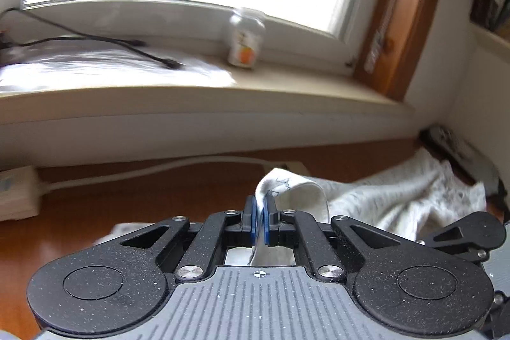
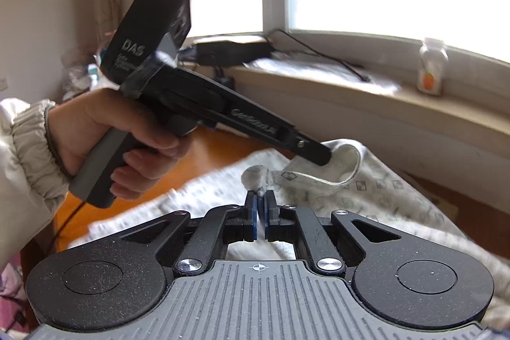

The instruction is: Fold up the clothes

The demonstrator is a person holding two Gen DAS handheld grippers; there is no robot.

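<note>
Both grippers clenched: left gripper (image 1: 259,209) fingers pinch garment (image 1: 398,199) neckband; right gripper (image 2: 260,206) fingers pinch fabric fold.

"DAS" stood in white on the black housing of the left gripper (image 2: 330,160); smaller lettering beneath was illegible.

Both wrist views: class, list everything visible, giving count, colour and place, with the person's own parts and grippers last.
garment: one, white with grey print, on the table, edge pinched.
table: one, orange-brown wood.
bottle: one, clear with orange label, windowsill.
cable: one, black, windowsill.
power strip: one, white, table's left.
left hand: one, pale sleeve, holding handle.
left gripper: black, blue pads, shut on garment.
right gripper: black, shut on garment.
</note>
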